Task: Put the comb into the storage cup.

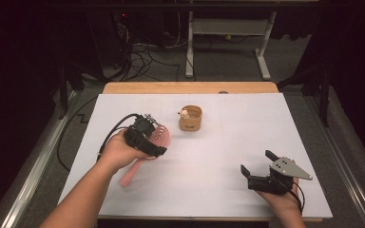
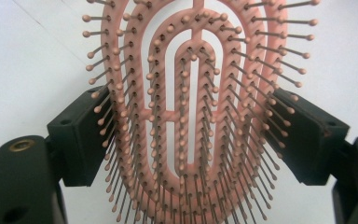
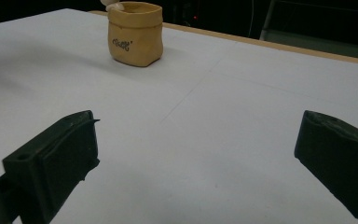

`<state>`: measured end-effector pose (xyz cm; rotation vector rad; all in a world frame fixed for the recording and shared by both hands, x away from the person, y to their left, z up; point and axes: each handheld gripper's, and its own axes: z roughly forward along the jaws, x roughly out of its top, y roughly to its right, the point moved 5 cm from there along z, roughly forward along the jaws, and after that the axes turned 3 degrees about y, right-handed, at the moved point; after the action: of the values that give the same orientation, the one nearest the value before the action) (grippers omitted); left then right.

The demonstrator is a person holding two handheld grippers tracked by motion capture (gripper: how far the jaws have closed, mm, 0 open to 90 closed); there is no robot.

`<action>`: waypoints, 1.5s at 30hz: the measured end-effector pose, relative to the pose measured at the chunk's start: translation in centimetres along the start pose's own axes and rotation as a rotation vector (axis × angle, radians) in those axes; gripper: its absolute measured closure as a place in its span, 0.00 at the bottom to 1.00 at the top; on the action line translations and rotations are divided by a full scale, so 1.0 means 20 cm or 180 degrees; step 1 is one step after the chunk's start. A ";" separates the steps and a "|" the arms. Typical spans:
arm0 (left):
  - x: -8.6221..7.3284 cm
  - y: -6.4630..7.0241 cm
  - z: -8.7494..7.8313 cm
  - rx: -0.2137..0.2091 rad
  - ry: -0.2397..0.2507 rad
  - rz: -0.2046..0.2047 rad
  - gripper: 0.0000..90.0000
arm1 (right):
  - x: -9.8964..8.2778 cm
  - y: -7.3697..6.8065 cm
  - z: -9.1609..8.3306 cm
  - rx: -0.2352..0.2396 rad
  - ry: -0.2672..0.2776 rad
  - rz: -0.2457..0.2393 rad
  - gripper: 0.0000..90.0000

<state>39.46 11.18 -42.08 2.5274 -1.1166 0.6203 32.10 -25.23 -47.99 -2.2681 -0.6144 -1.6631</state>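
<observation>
Nearest the person, at the right of the high view, the right gripper (image 1: 256, 168) rests low over the white surface (image 1: 209, 156) with its jaws spread wide and nothing between them; in the right gripper view the two black jaws frame bare white surface. Further in and to the left, the left gripper (image 1: 154, 137) has its jaws clamped on the head of a pink hairbrush (image 1: 159, 137). In the left gripper view the jaws press on both edges of the oval, slotted head (image 2: 191, 107), whose ball-tipped bristles face the camera. The brush's handle (image 1: 129, 175) slants down toward the person, its tip at the surface. Beyond both, near the middle of the surface, stands a small tan pouch (image 1: 190, 118), upright and open-topped, with something pale showing at its rim.
</observation>
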 end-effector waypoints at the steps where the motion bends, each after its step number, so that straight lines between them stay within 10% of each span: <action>1: 0.00 0.00 -0.01 0.0014 0.0041 0.0001 0.22 | 0.00 0.00 0.00 0.0000 0.0001 0.0000 0.00; 45: -0.07 -0.05 -0.16 0.0193 0.1543 -0.0125 0.22 | -0.01 0.00 0.01 0.0001 -0.0016 0.0000 0.00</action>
<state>38.48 14.04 -40.06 2.2550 -0.8773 1.1894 32.20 -25.25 -48.17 -2.2728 -0.6158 -1.6578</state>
